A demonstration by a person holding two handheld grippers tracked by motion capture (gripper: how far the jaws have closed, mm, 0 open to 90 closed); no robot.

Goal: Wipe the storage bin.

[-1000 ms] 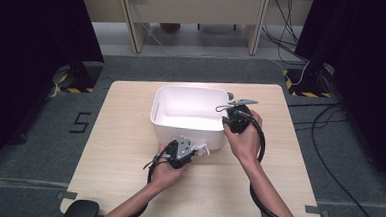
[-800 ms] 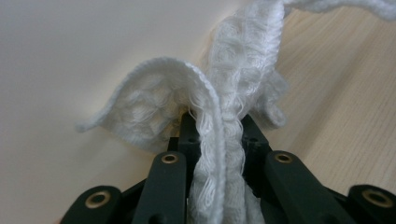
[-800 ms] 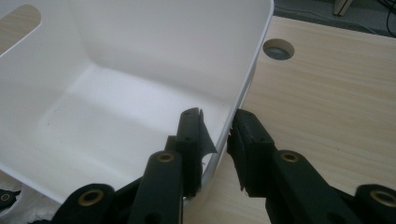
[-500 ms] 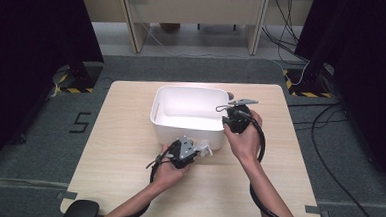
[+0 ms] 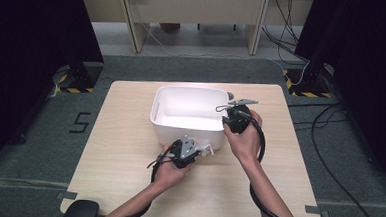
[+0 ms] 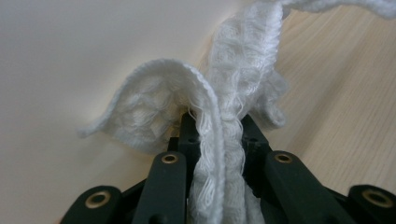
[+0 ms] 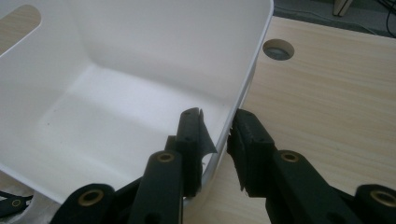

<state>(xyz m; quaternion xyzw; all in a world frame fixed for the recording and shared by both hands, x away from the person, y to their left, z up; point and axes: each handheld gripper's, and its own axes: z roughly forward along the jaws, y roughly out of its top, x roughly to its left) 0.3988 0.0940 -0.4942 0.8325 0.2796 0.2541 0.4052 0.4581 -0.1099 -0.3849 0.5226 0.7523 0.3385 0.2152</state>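
Observation:
A white knitted cloth (image 6: 233,70) is pinched between the black jaws of my left gripper (image 6: 219,126), which is shut on it. In the high view that left gripper (image 5: 199,150) holds the cloth (image 5: 207,149) low over the table, right at the front wall of the white plastic bin (image 5: 180,130). My right gripper (image 7: 217,128) straddles the bin's right wall (image 7: 238,84), with one jaw inside and one outside, and is shut on the rim. The high view puts the right gripper (image 5: 228,114) near the bin's front right corner. Nothing lies inside the bin.
The bin stands in the middle of a light wooden table (image 5: 123,150). A round cable hole (image 7: 276,49) sits in the tabletop just beyond the bin's right side. Dark curtains flank the table, and cables run across the floor at the right.

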